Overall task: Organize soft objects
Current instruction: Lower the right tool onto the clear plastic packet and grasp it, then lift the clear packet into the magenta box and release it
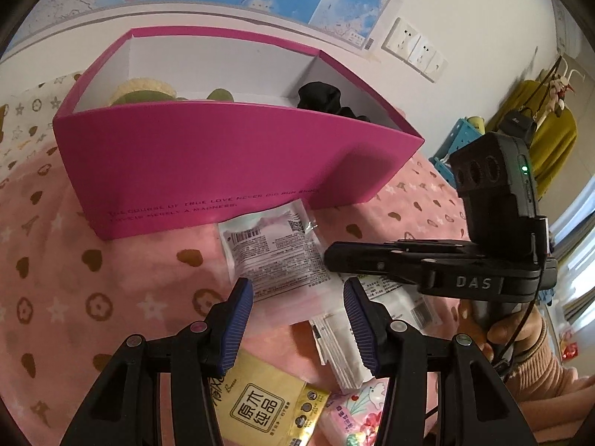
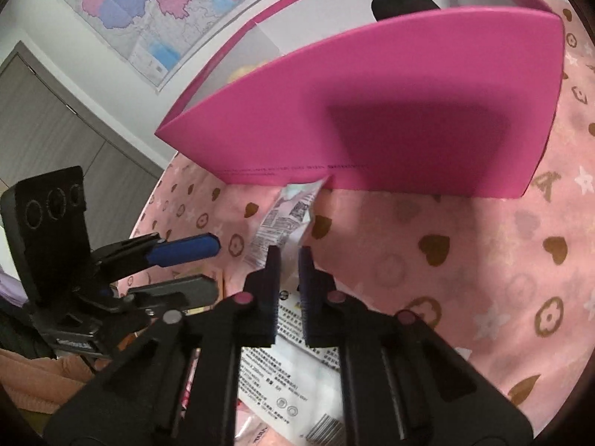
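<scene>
I am hovering the left gripper [image 1: 297, 312], fingers apart, over a light, slippery packet [image 1: 275, 256] beside the pink box [image 1: 208, 171], while the right gripper [image 2: 288, 290], fingers nearly closed on nothing, is waiting by its crinkly edge.

My right gripper [image 2: 288, 260] hovers with its fingers [image 2: 273, 278] narrowly parted over a clear printed packet [image 2: 282, 219] lying on the pink patterned blanket [image 2: 465, 278], just before the magenta box [image 2: 390, 111], my left gripper [image 2: 193, 264] beside it.
</scene>
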Motion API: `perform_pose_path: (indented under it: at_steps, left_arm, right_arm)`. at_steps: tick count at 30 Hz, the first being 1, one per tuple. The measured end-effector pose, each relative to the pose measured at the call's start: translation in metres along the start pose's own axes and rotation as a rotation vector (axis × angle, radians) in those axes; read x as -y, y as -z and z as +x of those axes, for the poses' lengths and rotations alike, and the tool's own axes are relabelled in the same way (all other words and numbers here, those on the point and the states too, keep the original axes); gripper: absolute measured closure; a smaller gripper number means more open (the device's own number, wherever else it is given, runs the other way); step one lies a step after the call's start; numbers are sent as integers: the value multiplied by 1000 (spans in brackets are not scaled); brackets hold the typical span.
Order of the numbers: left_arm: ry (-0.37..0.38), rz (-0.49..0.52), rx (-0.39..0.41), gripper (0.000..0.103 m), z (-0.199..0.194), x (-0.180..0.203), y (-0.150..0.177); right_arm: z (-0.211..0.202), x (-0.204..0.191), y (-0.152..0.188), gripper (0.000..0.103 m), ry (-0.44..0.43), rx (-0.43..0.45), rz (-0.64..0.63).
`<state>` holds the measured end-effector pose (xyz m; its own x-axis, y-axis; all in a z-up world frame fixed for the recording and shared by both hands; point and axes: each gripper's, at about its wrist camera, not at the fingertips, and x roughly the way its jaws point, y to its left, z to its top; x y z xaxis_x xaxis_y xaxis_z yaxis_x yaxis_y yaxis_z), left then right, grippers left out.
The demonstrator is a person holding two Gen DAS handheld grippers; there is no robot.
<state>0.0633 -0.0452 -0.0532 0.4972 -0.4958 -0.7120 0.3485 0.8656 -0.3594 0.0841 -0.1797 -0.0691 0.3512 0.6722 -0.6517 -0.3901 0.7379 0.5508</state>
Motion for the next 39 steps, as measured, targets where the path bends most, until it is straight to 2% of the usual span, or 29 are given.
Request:
perform_pose_path:
  at_steps: [5,8,9,11,13,19,22,27,31,34,39]
  left_arm:
    - [-1,-22,-6,51,2,-10,0]
    - [-11,-35,-17,51,5,-16,0]
    - [-13,-40,-22,51,6,-17,1]
    - [-9,-44,-32,51,9,-20,3]
    - [-15,-43,-41,51,11,-21,4]
    - [-9,-57,-56,51,16,-26,5]
    - [-5,-59,-58,51,14,-28,5]
    - [21,-58,-48,51,9,-25,4]
    - [65,-24,-24,51,-2,-14,2]
    - [125,-7,-6,47,-9,-8,-3]
    - [227,18,4,47,-17,0,-14]
  right_arm:
    - [-13,0,-1,96,-43,26,-9]
    - [-14,2,-6,95,-30,31,7]
    - [-12,4,-8,93,-26,31,22]
    - [-6,14,-13,72,-36,18,71]
    - [0,18,-16,65,-37,14,87]
    - [23,10,-26,65,-47,-18,74]
    - [29,7,-26,84,-48,-24,57]
    - [11,4,-23,87,-74,27,41]
    - [-14,-5,-21,89,-99,85,25]
    - [-33,-13,-20,89,-121,130,8]
    - [-57,-25,-23,90,-145,184,-28]
